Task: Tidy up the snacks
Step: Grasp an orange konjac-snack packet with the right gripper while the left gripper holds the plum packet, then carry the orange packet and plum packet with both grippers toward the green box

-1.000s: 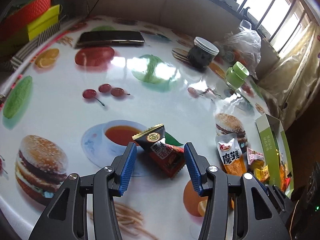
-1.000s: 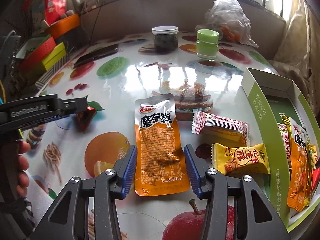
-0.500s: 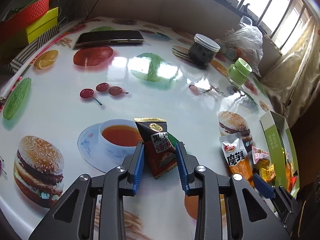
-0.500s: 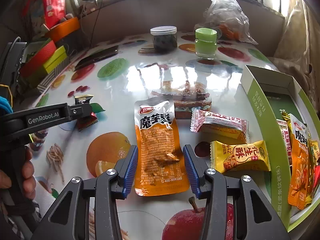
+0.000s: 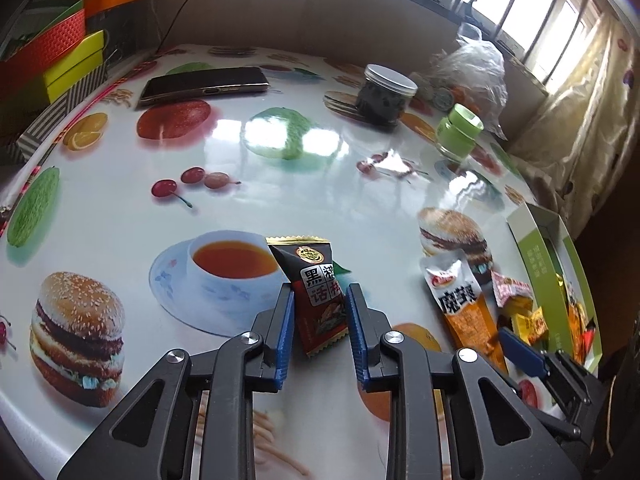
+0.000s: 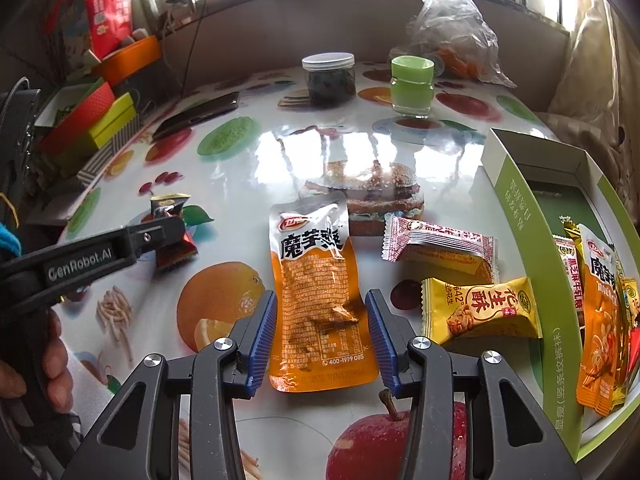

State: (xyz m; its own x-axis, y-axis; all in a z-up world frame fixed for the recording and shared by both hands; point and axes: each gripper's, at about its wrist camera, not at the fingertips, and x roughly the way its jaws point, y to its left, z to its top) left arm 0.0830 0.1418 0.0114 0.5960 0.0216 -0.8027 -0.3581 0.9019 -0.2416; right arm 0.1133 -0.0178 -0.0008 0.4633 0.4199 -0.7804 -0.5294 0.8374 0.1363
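Glossy round counter (image 6: 248,168), printed with fruit, burgers and a teacup. On it are seen: an orange pouch (image 6: 320,300) near the front edge; just to its right a pink-and-white wrapped snack (image 6: 440,244) and a yellow wrapped snack (image 6: 480,308), touching each other. An open green-and-white box (image 6: 532,240) is set at the right edge. A dark-filled jar (image 6: 329,78) and a green-lidded jar (image 6: 412,86) stand upright further back, well apart from the snacks. A phone (image 5: 204,84) lies flat at far left. A clear plastic bag (image 6: 452,32) is slumped behind the jars.
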